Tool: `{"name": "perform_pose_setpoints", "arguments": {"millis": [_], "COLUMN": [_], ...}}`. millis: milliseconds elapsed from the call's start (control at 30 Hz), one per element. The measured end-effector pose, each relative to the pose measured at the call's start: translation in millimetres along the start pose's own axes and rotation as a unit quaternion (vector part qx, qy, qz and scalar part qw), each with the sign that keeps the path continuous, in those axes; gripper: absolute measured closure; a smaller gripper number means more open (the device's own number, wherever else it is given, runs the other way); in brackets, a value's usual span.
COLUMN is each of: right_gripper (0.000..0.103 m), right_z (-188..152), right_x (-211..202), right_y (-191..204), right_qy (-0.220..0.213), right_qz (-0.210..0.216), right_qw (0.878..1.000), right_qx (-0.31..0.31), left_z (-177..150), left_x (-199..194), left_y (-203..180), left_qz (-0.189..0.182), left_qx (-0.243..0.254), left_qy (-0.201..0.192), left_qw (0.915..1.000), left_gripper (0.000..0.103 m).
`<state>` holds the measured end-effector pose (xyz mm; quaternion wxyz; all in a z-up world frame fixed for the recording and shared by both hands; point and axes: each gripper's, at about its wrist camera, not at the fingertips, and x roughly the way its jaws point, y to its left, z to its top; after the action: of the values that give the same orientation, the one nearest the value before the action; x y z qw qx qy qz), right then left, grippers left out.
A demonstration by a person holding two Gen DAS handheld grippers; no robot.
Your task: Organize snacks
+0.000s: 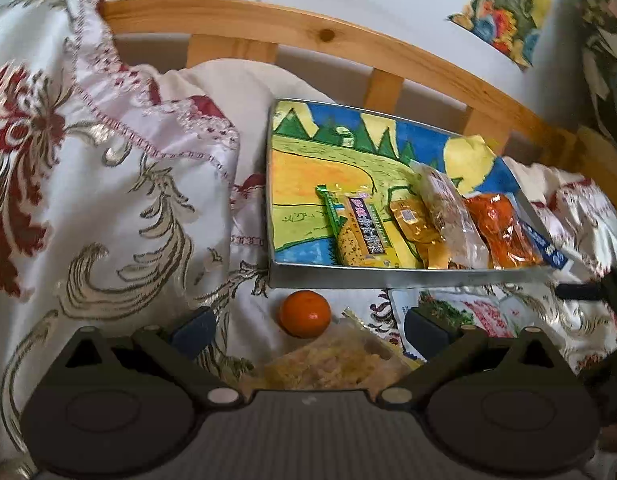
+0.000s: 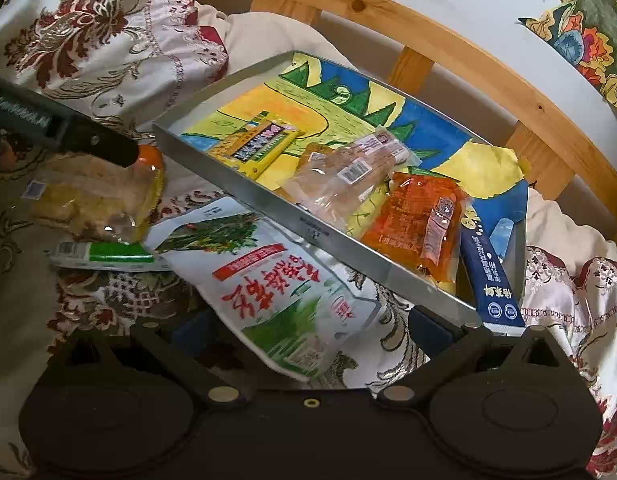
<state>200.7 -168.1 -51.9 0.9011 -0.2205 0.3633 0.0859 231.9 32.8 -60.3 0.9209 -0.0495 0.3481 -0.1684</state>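
Two grippers are hovering over the embroidered white and red bedspread (image 2: 80, 304), both with fingers spread wide and gripping nothing. Going from left to right, the left gripper (image 1: 308, 326) is hanging over a clear plastic packet of pale yellow crumbly snack (image 1: 328, 362), which is lying directly between its fingertips and a little nearer than them, with a small round orange fruit (image 1: 305, 314) sitting just beyond, close to the near wall of the shallow metal tray with a bright painted landscape lining (image 1: 388, 276). That tray is already holding a yellow and green bar wrapper (image 1: 358, 232), a small amber packet (image 1: 412, 220), a long clear packet of brownish pieces (image 1: 448, 212) and an orange-red sachet (image 1: 502, 228), with a dark blue box (image 2: 493, 280) leaning at its right end.

Further right, the right gripper (image 2: 308, 330) is pointing at a large white and green printed snack bag (image 2: 276, 280). The bag is lying flat just in front of the tray, its long axis running diagonally from far left to near right, its near end between the fingers. A green and white tube (image 2: 104, 257) is lying to its left. By my reckoning, the right gripper is nearer the bag, the left nearer the clear packet.
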Motion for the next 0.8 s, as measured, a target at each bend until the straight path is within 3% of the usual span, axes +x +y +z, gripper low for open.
{"name": "perform_pose_setpoints", "arguments": {"millis": [133,500,667,800], "right_gripper": [0.001,0.018,0.025,0.048], "right_z": [3,6,4,0], "right_x": [3,5,6,7], "right_y": [-1,4,6,9], "right_qy": [-0.001,-0.025,-0.035,-0.034], "right_qz": [0.008,0.045,0.056,0.059], "right_qw": [1.000,0.998,0.997,0.997], "right_qx": [-0.008,-0.026,-0.032,-0.042], "left_z": [0,-3,-9,-14], "left_x": [-3,-10,-3,0], "left_y": [-3,-6,-13,-19], "left_qz": [-0.008,-0.075,-0.064,-0.057], "left_qx": [0.039,0.113,0.155,0.213], "left_qy": [-0.003,0.034,0.062,0.087], "left_qw": [0.9992,0.9902,0.9838,0.9716], "left_gripper": [0.000,0.000,0.001,0.001]}}
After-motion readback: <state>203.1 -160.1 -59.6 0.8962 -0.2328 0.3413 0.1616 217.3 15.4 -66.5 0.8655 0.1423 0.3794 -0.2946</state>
